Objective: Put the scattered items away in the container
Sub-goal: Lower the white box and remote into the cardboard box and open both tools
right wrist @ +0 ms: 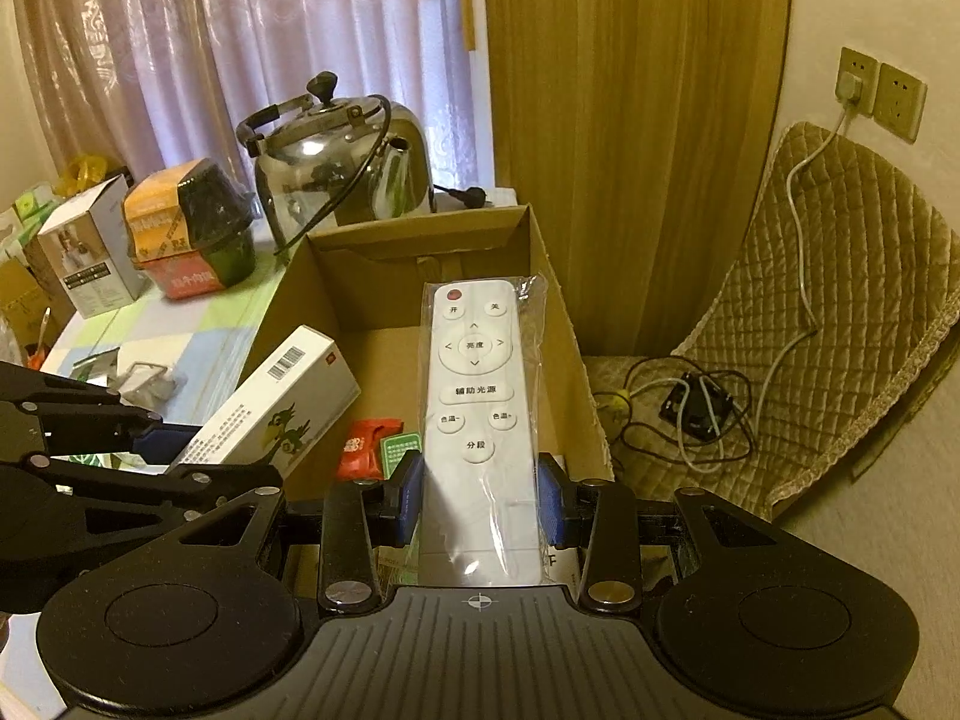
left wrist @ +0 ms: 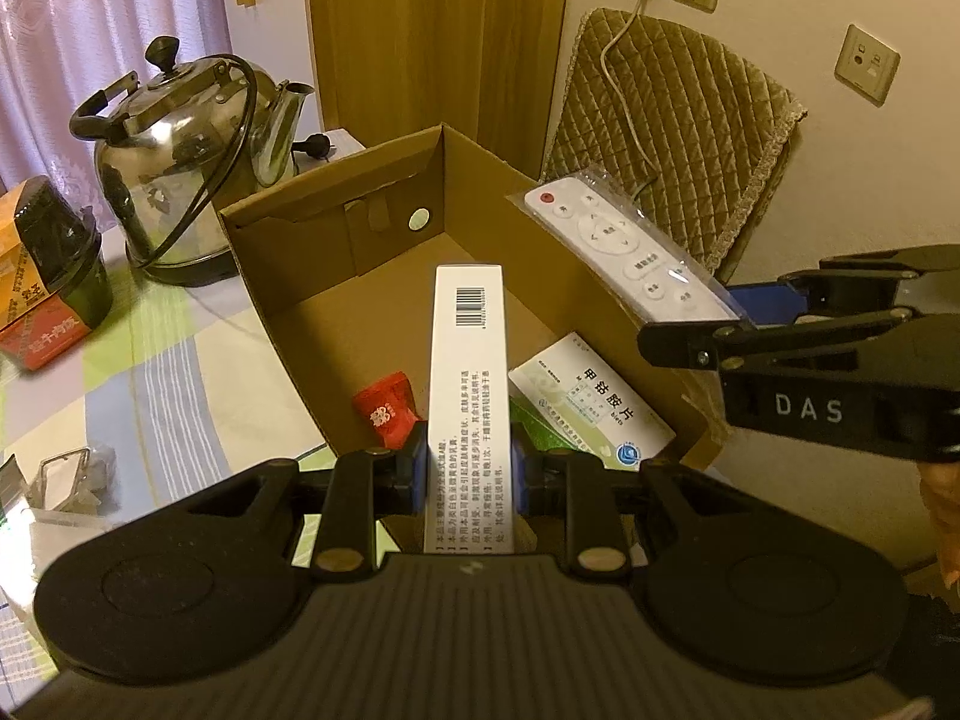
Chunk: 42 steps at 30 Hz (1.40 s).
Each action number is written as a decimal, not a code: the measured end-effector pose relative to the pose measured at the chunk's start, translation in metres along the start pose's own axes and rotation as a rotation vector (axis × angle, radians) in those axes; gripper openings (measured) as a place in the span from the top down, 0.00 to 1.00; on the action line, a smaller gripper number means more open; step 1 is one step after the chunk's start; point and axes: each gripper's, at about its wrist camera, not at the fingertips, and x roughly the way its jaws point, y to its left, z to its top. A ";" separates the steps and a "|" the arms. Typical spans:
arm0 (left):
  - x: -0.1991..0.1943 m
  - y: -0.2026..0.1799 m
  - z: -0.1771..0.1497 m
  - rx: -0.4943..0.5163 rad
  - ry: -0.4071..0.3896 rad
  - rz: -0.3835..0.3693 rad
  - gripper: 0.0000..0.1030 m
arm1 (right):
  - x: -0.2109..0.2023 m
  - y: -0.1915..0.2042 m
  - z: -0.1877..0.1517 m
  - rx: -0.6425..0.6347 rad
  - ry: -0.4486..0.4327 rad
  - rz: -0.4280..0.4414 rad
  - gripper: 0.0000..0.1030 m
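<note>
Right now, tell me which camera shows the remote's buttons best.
The right wrist view: the remote lies lengthwise, face up, in the right hand-held gripper, all buttons visible. The left wrist view shows it smaller, slanted, with glare on its plastic sleeve.

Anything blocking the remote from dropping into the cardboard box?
Nothing visible. The remote, held by the right gripper, hangs over the open cardboard box; the floor below looks bare, with small packs nearer the front.

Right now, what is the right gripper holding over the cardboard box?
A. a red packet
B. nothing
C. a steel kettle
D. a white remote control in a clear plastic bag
D: the right gripper has its jaws closed on the bagged white remote control, above the cardboard box.
</note>
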 end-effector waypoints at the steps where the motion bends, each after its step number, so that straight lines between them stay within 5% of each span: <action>1: 0.001 0.000 0.001 -0.001 -0.003 0.001 0.79 | 0.000 0.000 0.000 0.000 0.000 0.000 0.60; 3: 0.001 0.001 0.002 -0.005 -0.018 0.002 0.79 | 0.001 0.000 0.000 -0.001 -0.001 0.000 0.60; 5: -0.001 0.003 0.003 -0.008 -0.032 0.010 0.62 | 0.002 -0.001 0.001 0.000 -0.001 -0.001 0.60; 42: -0.014 0.026 -0.016 -0.040 -0.026 0.023 0.62 | 0.015 0.015 0.003 -0.022 0.023 0.002 0.60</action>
